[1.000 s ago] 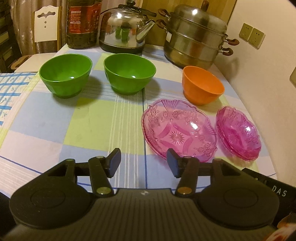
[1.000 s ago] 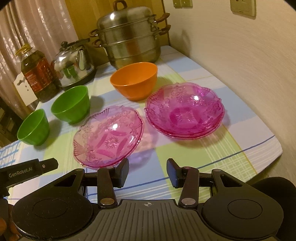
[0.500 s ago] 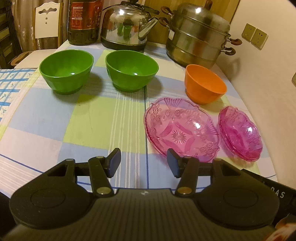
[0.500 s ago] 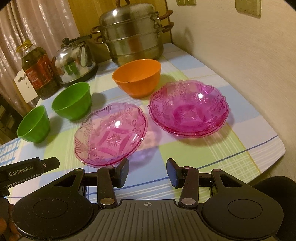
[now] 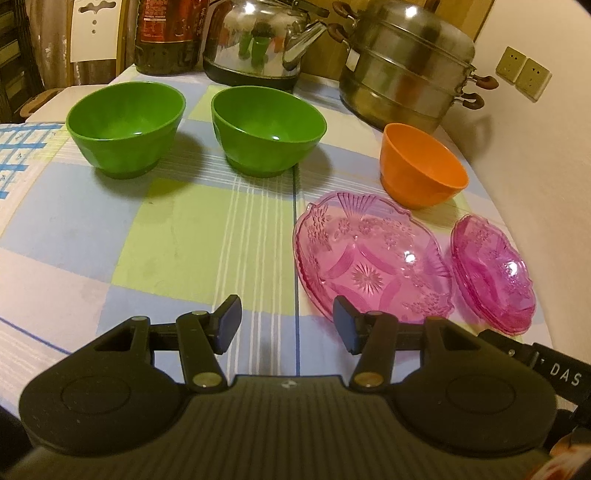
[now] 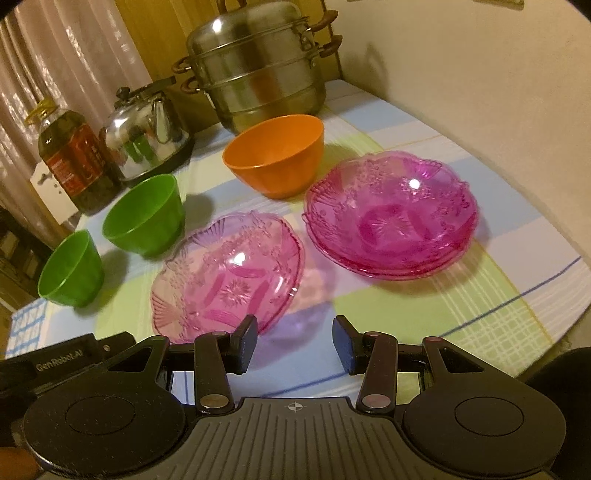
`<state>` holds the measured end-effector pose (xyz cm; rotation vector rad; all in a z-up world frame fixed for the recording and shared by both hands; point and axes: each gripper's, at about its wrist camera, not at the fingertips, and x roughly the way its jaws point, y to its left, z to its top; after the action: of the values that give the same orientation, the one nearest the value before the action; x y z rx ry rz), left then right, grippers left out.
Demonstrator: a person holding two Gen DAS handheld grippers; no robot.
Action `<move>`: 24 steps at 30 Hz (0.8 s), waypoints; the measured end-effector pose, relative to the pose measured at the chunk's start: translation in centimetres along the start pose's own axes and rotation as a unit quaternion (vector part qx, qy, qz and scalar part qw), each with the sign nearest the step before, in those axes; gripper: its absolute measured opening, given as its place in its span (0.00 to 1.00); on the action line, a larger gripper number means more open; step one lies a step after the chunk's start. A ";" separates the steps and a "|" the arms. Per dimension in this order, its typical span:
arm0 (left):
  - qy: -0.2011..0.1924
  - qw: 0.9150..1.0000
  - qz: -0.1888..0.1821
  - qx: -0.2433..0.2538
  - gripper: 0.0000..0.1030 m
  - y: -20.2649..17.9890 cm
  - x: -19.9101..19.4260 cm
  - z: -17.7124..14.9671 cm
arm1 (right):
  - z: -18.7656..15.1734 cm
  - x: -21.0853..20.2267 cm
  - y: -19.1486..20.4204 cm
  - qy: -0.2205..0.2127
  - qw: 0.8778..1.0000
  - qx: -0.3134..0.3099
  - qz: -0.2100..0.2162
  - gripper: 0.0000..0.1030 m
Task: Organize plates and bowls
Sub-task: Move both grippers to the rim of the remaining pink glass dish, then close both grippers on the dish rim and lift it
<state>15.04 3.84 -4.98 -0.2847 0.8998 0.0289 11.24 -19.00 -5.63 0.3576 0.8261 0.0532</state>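
Two green bowls stand side by side at the back of the checked tablecloth, upright and apart. An orange bowl sits to their right. A single pale pink glass plate lies in front of it, and a darker pink stack of plates lies further right. My left gripper hangs open above the cloth, just left of the single plate's near rim. My right gripper is open too, over the cloth just right of that plate's near edge. Nothing is between either pair of fingers.
A steel steamer pot, a kettle and an oil bottle line the back. A wall runs along the right side. The table's near edge curves close to the dark stack.
Both grippers have come slightly lower and closer to the dishes, which now look larger. No dish has moved, and both pairs of jaws stand as wide as before.
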 end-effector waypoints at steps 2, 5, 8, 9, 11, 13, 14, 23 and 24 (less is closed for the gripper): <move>0.001 1.000 -0.003 -0.001 0.49 0.0 0.6 0.2 | 0.2 0.6 0.1 0.001 1.000 0.002 0.001 0.44; 0.000 1.000 -0.004 0.001 0.49 -0.1 1.6 0.4 | 0.3 1.7 0.0 0.006 1.000 0.009 0.001 0.44; -0.001 1.000 -0.007 -0.002 0.47 0.0 2.7 0.5 | 0.4 2.6 0.0 0.011 1.000 0.012 0.003 0.44; 0.000 1.000 -0.008 -0.003 0.46 0.0 3.0 0.5 | 0.5 2.9 0.0 0.011 1.000 0.014 0.004 0.44; 0.000 1.000 -0.011 -0.007 0.45 0.2 3.7 0.6 | 0.5 3.4 0.0 0.012 1.000 0.016 0.006 0.44; 0.000 1.000 -0.013 -0.011 0.45 0.3 4.2 0.6 | 0.6 3.8 0.0 0.013 1.000 0.019 0.007 0.44; 0.001 1.000 -0.014 -0.012 0.44 0.3 4.5 0.6 | 0.6 4.0 0.1 0.013 1.000 0.019 0.008 0.44; 0.005 0.999 -0.028 -0.018 0.27 0.3 5.8 0.8 | 0.9 5.6 0.1 0.020 0.999 0.026 0.005 0.44; 0.005 0.999 -0.029 -0.017 0.25 0.2 5.9 0.8 | 0.9 5.7 0.1 0.020 0.999 0.026 0.005 0.44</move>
<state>19.30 3.72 -9.09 -0.3436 0.9018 -0.0114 15.80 -18.14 -9.09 0.4107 0.8665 0.0475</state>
